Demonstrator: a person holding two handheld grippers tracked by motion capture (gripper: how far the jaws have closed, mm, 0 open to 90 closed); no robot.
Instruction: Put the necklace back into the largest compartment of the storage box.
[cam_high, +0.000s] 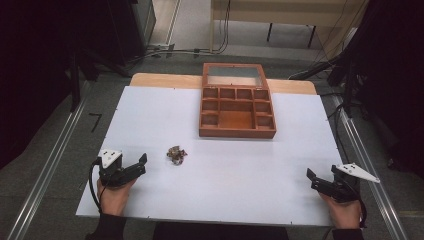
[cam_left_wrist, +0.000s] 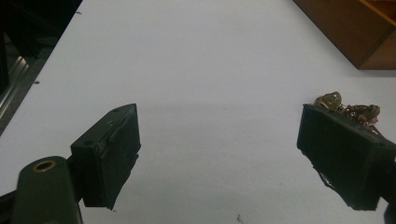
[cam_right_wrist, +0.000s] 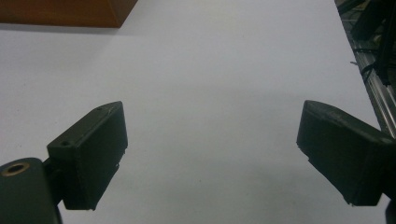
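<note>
Table (cam_high: 150, 120): white top with bare wood showing at the far edge; it carries everything here.
Box (cam_high: 237, 117): wooden, open, lid propped upright at its back; it sits at the far edge, a little right of centre. Small compartments ring a larger middle one, and all look empty as far as the high view shows.
Trinket (cam_high: 176, 154): small tangled brass-and-brown cluster, likely jewellery or chain, lying left of centre toward the near edge, well apart from the box.
Left gripper (cam_high: 139, 165): near the near-left corner, jaws spread wide and empty, pointing toward the trinket, which lies just beyond them. In the left gripper view the trinket (cam_left_wrist: 348, 109) peeks over the right-hand jaw.
Right gripper (cam_high: 314, 179): near the near-right corner, jaws spread wide, nothing between them but bare table.
Handling: by my judgement the trinket is light, loose and limp, and may slide on the smooth top or dangle and snag when lifted. Pinching across the thick middle of the bundle looks safest; a stray end could pull it apart.
Hard to see: what the trinket really is stays unclear, since it is small in the high view and half hidden behind a jaw in the left gripper view. The box is cut off to a corner in both gripper views (cam_right_wrist: 65, 11).
</note>
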